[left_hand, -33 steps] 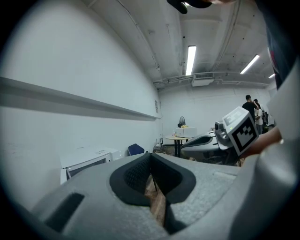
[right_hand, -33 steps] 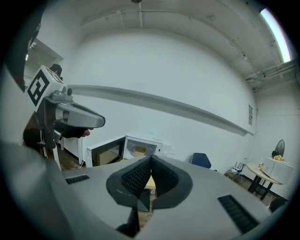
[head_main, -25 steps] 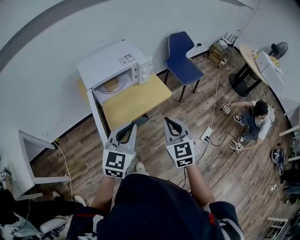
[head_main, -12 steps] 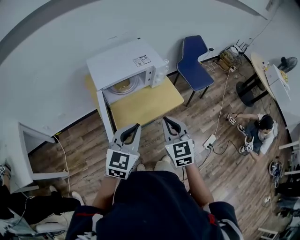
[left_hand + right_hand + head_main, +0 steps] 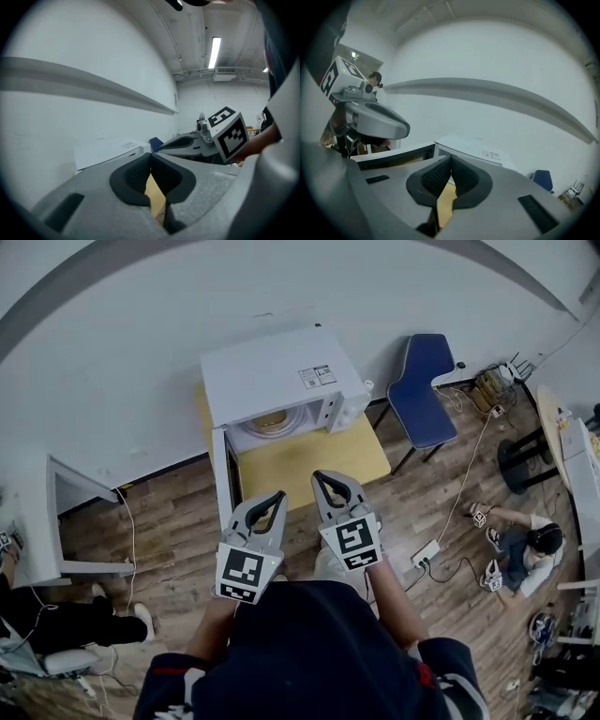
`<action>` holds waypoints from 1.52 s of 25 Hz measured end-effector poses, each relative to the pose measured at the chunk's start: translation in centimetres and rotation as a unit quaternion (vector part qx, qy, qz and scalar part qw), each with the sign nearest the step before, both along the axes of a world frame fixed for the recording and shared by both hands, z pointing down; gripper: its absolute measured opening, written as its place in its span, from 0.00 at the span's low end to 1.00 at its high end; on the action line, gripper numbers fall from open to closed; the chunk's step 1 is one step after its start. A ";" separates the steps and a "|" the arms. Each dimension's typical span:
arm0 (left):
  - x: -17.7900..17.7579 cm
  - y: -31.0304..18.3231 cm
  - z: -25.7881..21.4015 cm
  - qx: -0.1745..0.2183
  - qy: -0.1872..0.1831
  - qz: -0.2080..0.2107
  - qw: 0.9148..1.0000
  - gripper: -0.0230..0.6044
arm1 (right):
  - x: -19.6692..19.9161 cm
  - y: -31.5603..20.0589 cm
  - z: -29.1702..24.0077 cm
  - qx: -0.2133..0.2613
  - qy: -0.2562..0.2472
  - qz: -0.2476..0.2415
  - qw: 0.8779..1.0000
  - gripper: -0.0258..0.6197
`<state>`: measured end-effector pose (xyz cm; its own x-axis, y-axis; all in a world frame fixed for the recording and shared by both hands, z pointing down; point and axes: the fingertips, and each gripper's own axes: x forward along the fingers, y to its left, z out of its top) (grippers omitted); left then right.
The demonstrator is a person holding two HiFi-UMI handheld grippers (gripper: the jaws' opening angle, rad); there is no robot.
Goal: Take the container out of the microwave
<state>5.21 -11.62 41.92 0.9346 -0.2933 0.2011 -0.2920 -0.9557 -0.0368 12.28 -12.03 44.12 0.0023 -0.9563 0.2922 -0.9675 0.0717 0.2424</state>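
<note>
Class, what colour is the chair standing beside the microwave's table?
Blue. The chair shows best in the head view.

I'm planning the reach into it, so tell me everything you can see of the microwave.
The microwave is a white box, seemingly painted metal, with a small printed sticker on top. It stands upright on a yellow table near the white wall. Its door, hinged at the head view's left, is swung wide open, and a tan container sits inside.

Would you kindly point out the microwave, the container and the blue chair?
microwave (image 5: 277, 379): head view, on its white top.
container (image 5: 270, 420): head view, on the part showing inside the open microwave.
blue chair (image 5: 420, 415): head view, on its seat.
</note>
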 end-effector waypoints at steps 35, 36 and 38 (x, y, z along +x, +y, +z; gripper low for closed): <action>5.8 -9.9 4.6 -0.023 -0.073 -0.288 0.954 0.06 | 6.9 -12.6 2.5 -0.041 -0.024 -0.278 0.960 0.05; 6.0 -9.9 4.7 -0.023 -0.074 -0.291 0.954 0.06 | 7.0 -12.6 2.5 -0.042 -0.024 -0.280 0.959 0.05; 6.3 -9.8 4.8 -0.025 -0.075 -0.296 0.952 0.06 | 7.1 -12.3 2.7 -0.043 -0.023 -0.287 0.957 0.05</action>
